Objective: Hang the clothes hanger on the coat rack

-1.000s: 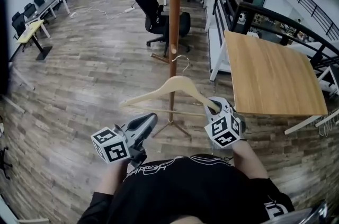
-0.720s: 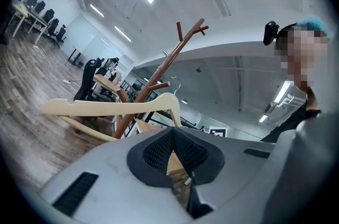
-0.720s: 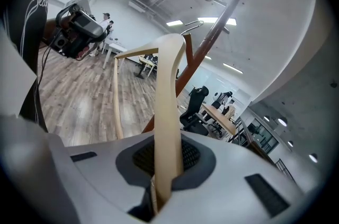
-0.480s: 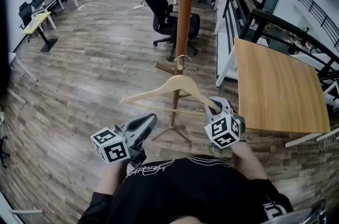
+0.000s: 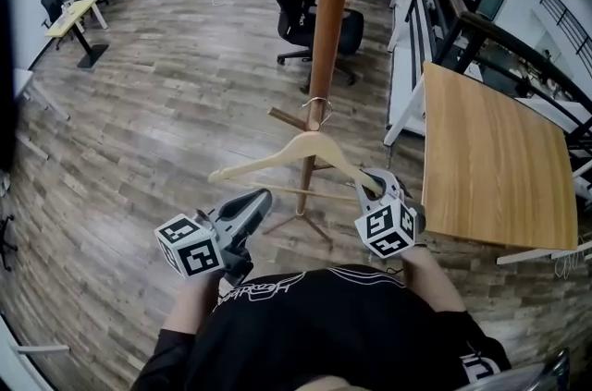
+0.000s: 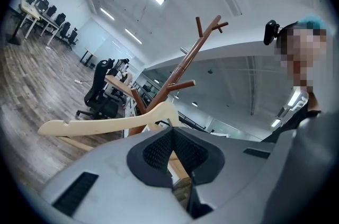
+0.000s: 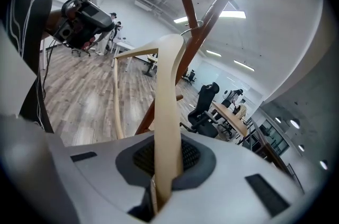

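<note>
The pale wooden clothes hanger (image 5: 294, 153) hangs in the air in front of me, its metal hook (image 5: 317, 108) close beside the brown coat rack pole (image 5: 334, 19) and just above a low peg (image 5: 287, 118). My right gripper (image 5: 374, 180) is shut on the hanger's right arm (image 7: 169, 106), which runs up between the pads toward the rack (image 7: 198, 40). My left gripper (image 5: 261, 198) floats under the hanger's left arm (image 6: 100, 123), shut with nothing in it, pads (image 6: 159, 150) together. Higher pegs (image 6: 212, 24) branch off the pole.
The rack's splayed feet (image 5: 301, 225) stand on the wood floor just ahead. A wooden table (image 5: 490, 163) is at the right, a black office chair (image 5: 310, 6) behind the rack, a railing (image 5: 462, 19) beyond it, and desks with chairs (image 5: 79, 6) at the far left.
Both grippers and the hanger have moved closer to the coat rack. The hook now sits beside the pole near the low peg. The right gripper's hold is unchanged.
</note>
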The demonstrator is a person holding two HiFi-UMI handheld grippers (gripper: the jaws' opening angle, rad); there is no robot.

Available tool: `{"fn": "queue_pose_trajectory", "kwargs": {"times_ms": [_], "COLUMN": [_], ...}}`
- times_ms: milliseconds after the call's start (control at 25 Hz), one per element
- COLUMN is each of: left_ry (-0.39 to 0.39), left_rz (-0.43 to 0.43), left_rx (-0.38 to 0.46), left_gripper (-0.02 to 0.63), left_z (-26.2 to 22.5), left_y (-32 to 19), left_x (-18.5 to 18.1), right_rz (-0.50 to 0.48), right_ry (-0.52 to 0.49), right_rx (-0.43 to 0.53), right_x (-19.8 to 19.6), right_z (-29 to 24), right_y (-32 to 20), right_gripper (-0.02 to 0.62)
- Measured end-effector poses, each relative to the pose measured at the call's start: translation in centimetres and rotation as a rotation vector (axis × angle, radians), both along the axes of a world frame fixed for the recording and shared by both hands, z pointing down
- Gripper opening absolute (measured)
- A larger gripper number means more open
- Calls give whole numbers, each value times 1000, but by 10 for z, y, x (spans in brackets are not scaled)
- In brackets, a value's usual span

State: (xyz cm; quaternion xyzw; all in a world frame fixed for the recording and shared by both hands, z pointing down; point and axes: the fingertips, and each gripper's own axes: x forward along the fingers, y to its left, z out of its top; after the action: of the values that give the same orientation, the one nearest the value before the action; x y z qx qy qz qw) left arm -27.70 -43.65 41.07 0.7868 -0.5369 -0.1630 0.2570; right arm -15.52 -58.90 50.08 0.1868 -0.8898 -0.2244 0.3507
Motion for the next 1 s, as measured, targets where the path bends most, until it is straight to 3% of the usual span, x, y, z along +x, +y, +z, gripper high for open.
{"fn": "queue_pose_trajectory", "kwargs": {"times_ms": [440,800,880,1000], "left_ry": [17,19,20,21], "left_rz": [-42,-40,-35,-25], "left_rx": [-40,-62,-71,-80], "left_gripper": [6,6,6,6], "left_z": [18,24,26,29], "left_y": [-16,-17,-14,-11], "left_x": [0,-1,0,0], "right_rz": [-65,-134,-144,-155], "right_ry": [-25,-96,-159,-274], "right_rx": [2,-79,-132,-230], "right_x": [-13,-27,-29,-33], "right_z": [14,17,12,-2], "right_y": [-16,-9,-4,-1], "right_gripper": [46,48,72,183]}}
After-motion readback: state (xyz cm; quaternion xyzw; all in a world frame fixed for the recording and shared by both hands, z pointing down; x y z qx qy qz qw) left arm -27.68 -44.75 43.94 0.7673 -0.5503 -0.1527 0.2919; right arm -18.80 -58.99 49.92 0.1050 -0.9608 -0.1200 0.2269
